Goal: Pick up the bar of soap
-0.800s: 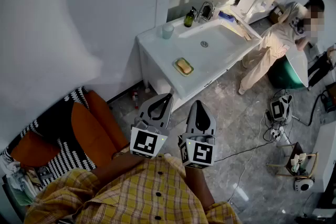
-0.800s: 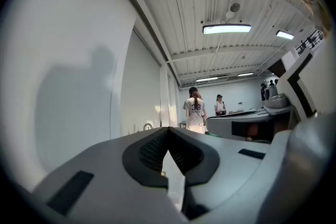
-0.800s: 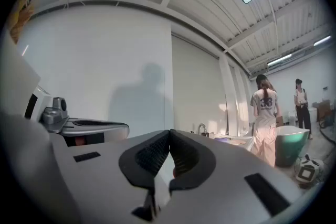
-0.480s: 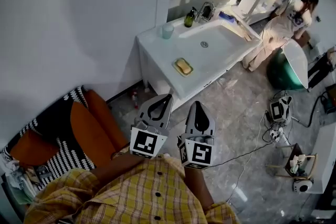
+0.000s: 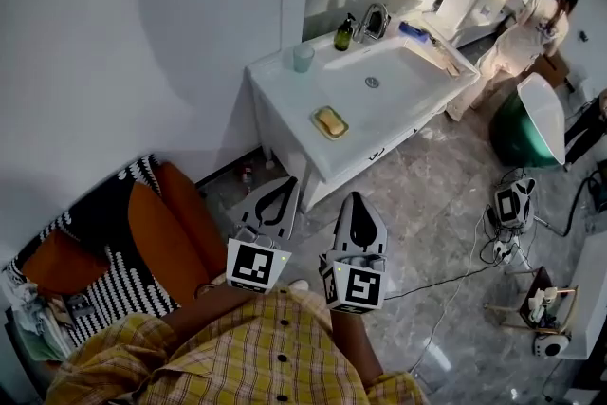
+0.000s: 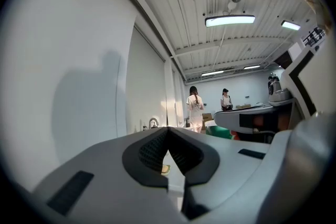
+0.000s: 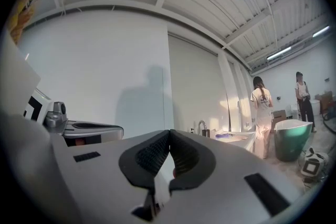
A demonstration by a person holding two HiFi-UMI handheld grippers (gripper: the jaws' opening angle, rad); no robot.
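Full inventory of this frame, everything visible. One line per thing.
bar of soap: 1, yellow, in the dish
dish: 1, green, sink's front left corner
sink: 1, white, against the wall
cup: 1, pale green, sink's back left
bottle: 1, dark green, beside the faucet
faucet: 1, metal, sink's back edge
person: 1, light clothes, standing beyond the sink
tub: 1, green and white, on the floor at right
seat: 1, orange, lower left
left gripper: 1, grey, jaws shut, empty
right gripper: 1, grey, jaws shut, empty
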